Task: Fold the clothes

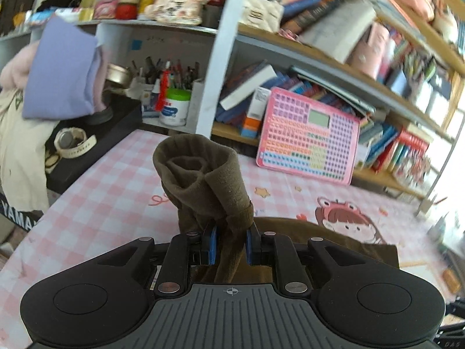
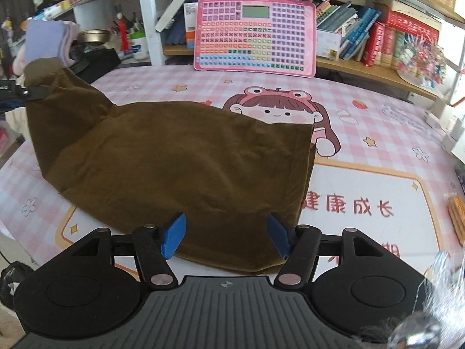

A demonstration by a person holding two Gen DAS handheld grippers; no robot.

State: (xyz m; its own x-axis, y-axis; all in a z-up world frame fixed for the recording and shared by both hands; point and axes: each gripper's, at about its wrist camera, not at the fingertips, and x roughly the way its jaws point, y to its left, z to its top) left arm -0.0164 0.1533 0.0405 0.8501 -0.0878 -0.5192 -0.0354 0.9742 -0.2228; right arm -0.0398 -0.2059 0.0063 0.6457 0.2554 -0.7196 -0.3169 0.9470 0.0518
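A brown garment point(image 2: 180, 157) lies partly folded on the pink checked tablecloth point(image 2: 377, 133). My left gripper point(image 1: 231, 242) is shut on the garment's sleeve cuff point(image 1: 200, 174), which stands bunched above the blue pads. In the right wrist view that sleeve point(image 2: 55, 93) is lifted at the far left, with the left gripper's tip on it. My right gripper point(image 2: 226, 235) is open, its blue pads point(image 2: 174, 234) hovering over the garment's near edge, holding nothing.
A pink keyboard toy point(image 2: 255, 36) leans against the bookshelf point(image 2: 363, 69) at the back. Folded lilac cloth point(image 1: 61, 69) and a watch point(image 1: 72, 142) sit on a black box at the left. Pencils point(image 2: 456, 215) lie at the right edge.
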